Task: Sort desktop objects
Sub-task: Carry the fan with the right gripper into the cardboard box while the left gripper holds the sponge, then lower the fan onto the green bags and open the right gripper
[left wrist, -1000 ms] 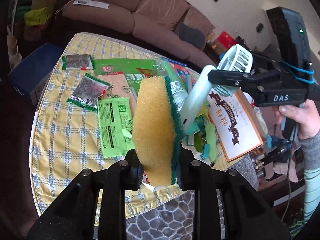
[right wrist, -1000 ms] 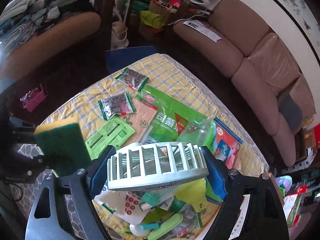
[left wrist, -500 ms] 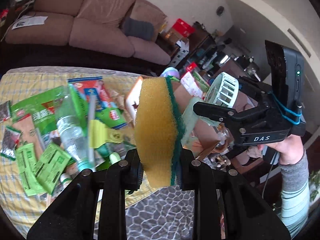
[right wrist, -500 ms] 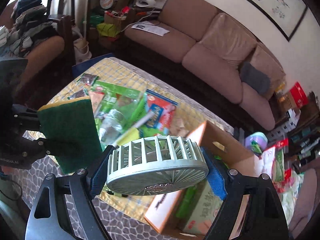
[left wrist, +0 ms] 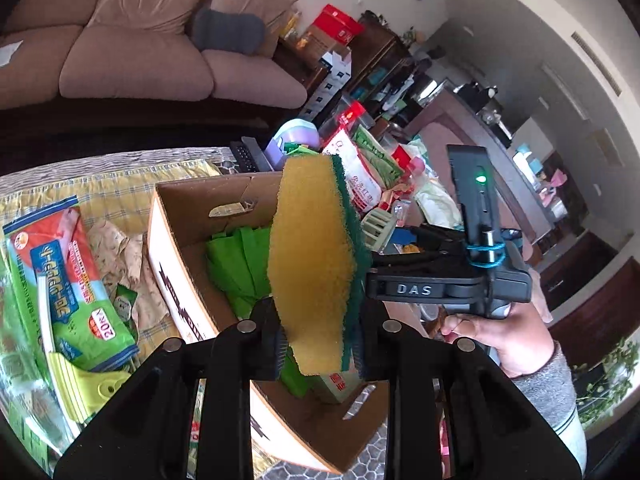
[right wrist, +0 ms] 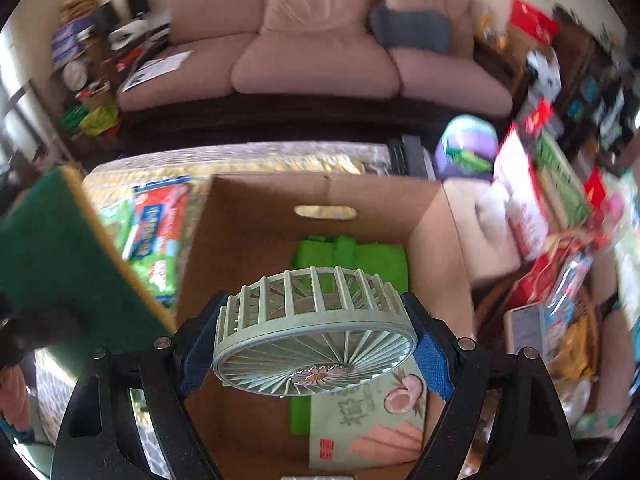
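Left gripper (left wrist: pixel 318 350) clamped on sponge (left wrist: pixel 314 264), frame centre: soft, light, held at its lower end. Right gripper (right wrist: pixel 316 352) clamped on fan (right wrist: pixel 316 332) across its rim, above cardboard box (right wrist: pixel 256 196). Grille looks fragile; 2 pads suit the rim.

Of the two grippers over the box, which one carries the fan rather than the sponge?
The right gripper: its blue-padded jaws clamp the pale green fan above the cardboard box. The left gripper grips the yellow-green sponge.

Sponge (left wrist: pixel 316 264) hides most of fan (left wrist: pixel 378 224); right-side clutter (right wrist: pixel 560 248) motion-blurred; box (right wrist: pixel 256 232) floor partly hidden.
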Demonstrator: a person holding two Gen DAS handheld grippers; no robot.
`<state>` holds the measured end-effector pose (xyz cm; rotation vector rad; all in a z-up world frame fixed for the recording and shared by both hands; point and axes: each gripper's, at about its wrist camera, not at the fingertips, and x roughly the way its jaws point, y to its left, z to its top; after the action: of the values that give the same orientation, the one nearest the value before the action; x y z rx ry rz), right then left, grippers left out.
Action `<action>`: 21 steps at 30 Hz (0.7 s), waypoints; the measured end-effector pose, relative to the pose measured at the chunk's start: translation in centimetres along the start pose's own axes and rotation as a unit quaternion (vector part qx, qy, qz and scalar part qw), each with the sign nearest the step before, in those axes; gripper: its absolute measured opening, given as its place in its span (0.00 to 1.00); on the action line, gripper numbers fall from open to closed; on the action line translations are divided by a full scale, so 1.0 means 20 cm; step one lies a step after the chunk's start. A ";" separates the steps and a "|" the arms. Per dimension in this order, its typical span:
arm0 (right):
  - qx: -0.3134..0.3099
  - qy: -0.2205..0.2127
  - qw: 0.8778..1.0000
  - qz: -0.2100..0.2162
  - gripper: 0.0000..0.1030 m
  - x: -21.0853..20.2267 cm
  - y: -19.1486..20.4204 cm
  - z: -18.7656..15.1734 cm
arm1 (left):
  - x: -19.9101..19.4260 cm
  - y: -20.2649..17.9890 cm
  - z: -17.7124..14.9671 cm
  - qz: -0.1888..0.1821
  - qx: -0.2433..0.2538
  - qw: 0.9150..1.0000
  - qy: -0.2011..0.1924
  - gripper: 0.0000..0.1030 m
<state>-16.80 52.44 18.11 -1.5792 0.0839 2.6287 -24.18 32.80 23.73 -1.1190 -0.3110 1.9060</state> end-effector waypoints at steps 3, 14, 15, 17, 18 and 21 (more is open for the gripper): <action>0.035 0.022 0.999 -0.007 0.83 0.21 -0.13 0.05 | 0.14 0.03 0.06 0.006 0.001 1.000 0.008 0.23; 0.066 0.082 0.993 -0.045 0.83 0.66 -0.24 0.11 | 0.41 0.13 0.10 0.012 0.011 0.999 0.031 0.23; 0.065 0.083 0.993 -0.055 0.83 0.67 -0.23 0.11 | 0.41 0.14 0.09 0.012 0.012 0.999 0.030 0.23; 0.048 0.094 0.991 -0.088 0.83 0.68 -0.20 0.10 | 0.41 0.15 0.08 0.014 0.011 0.999 0.029 0.23; 0.034 0.101 0.988 -0.110 0.83 0.69 -0.18 0.09 | 0.41 0.17 0.08 0.014 0.009 0.999 0.029 0.23; -0.033 0.114 0.976 -0.180 0.83 0.67 -0.11 0.05 | 0.41 0.20 0.08 0.018 0.006 0.999 0.030 0.23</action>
<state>-23.80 55.10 6.66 -1.7216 -0.2564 2.1920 -29.39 37.34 17.55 -1.1793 -0.2460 1.8992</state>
